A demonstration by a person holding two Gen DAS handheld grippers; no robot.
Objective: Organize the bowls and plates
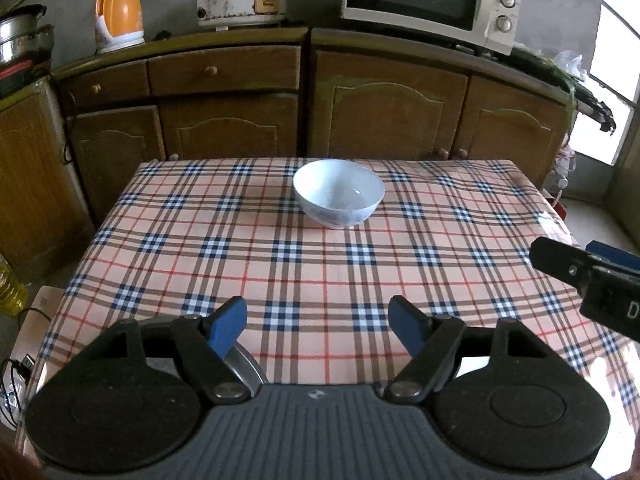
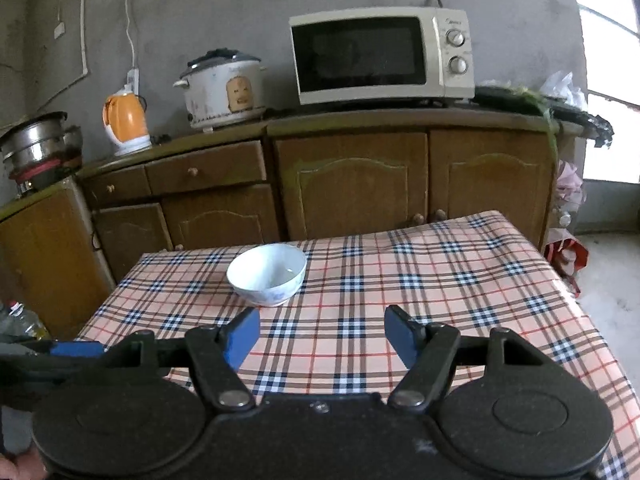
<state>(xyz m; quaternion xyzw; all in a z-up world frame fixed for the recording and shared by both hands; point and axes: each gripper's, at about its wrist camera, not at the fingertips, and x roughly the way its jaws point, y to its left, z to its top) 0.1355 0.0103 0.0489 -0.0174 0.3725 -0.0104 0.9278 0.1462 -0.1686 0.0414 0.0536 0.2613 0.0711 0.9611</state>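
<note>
Left wrist | round glossy white bowl (image 1: 338,193) on checked tablecloth (image 1: 280,264) | both hand-held grippers (image 1: 316,322) (image 2: 320,338) released, empty

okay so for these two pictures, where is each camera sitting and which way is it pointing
Left wrist: rides the left tongs, angled down over the checked table toward the white bowl; its open blue pads and the right tongs' tip show.
Right wrist: rides the right tongs, facing the cabinets more levelly; open pads show, left tongs at left edge.
Shared: bowl, table, microwave, rice cooker.
</note>
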